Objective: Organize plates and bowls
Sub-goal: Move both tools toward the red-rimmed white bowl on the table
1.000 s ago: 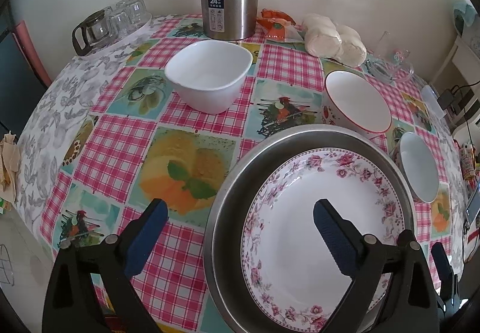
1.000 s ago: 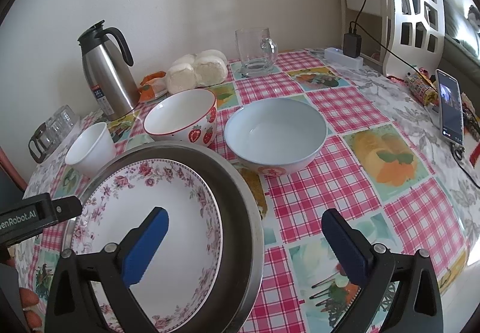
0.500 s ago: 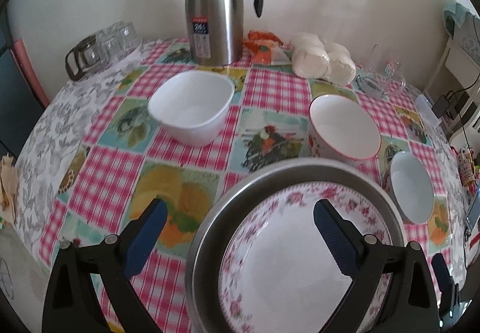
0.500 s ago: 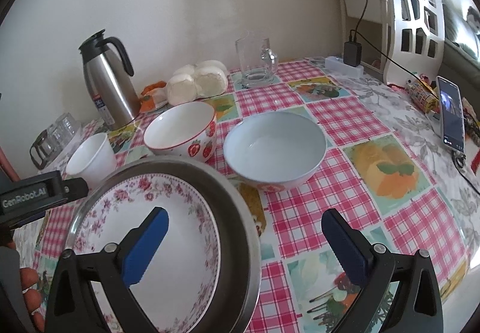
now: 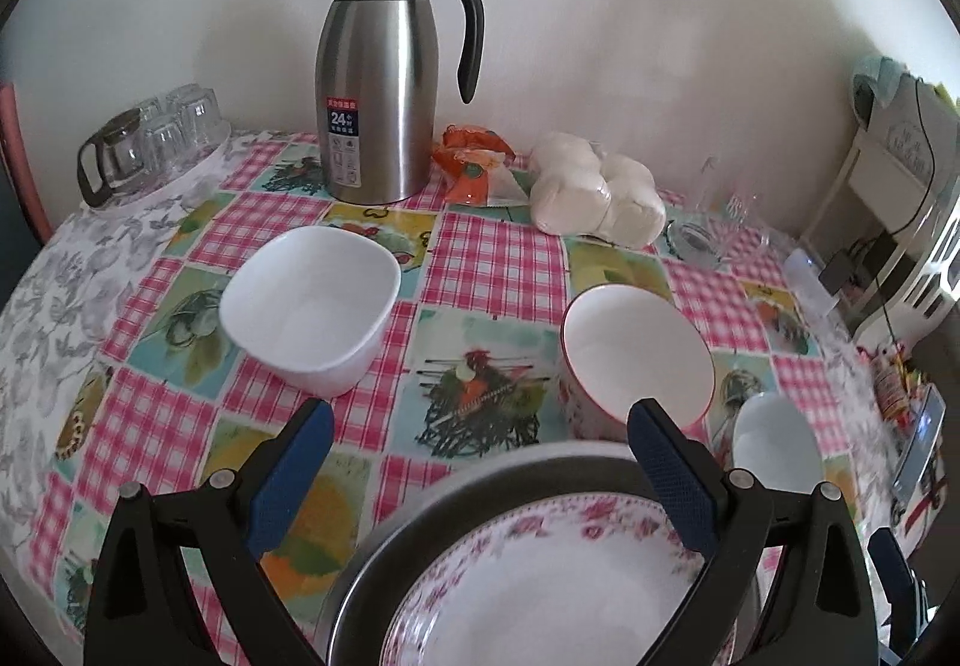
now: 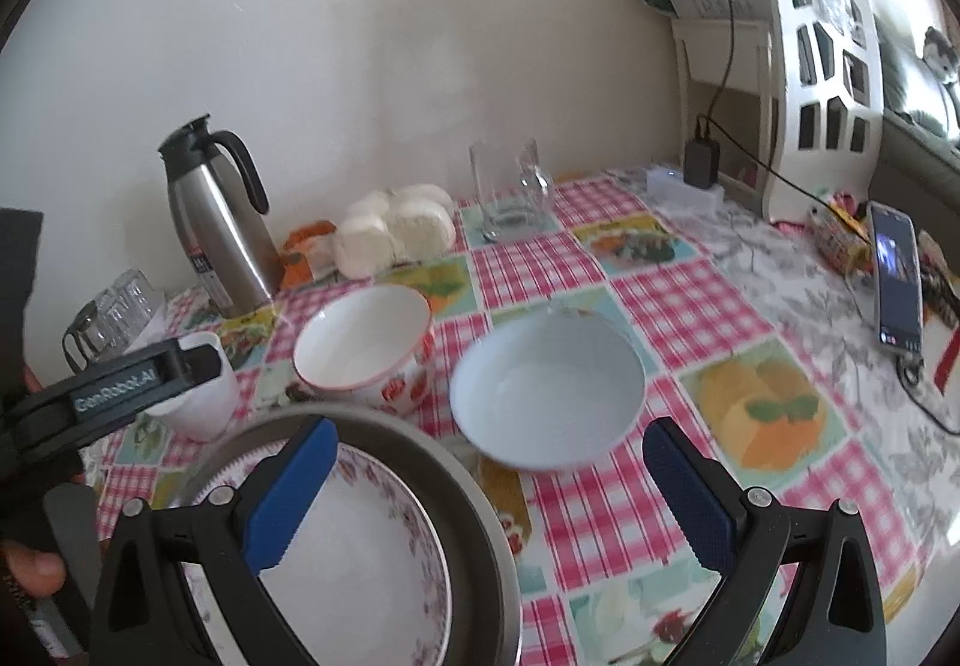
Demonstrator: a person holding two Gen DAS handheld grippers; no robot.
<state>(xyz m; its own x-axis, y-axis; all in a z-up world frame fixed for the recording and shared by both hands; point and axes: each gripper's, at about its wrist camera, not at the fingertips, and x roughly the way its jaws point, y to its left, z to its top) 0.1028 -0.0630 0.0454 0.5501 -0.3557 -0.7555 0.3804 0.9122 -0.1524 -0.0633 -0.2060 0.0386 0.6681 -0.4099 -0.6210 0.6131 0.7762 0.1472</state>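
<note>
The floral plate (image 5: 540, 594) already lies inside the steel pan (image 6: 474, 510) at the near edge of the bench (image 5: 492, 258). Three bowls stand loose beyond it: the square white bowl (image 5: 309, 300) to the left, the strawberry bowl (image 6: 363, 348) just behind the pan, and the pale blue bowl (image 6: 546, 387) close beside that one.

The left tongs (image 5: 480, 462) and right tongs (image 6: 489, 492) both hang spread wide, holding nothing, above the pan's rim.

The strawberry and blue bowls sit so near each other, and so near the pan, that a finger coming down for one could knock its neighbour or ring against the steel. Glazed rims pinched by narrow pads may slip and tilt. A bowl dropped onto the plate could chip it. A wide sweep also risks the glass mug (image 6: 510, 198) and thermos (image 5: 378, 84).
</note>
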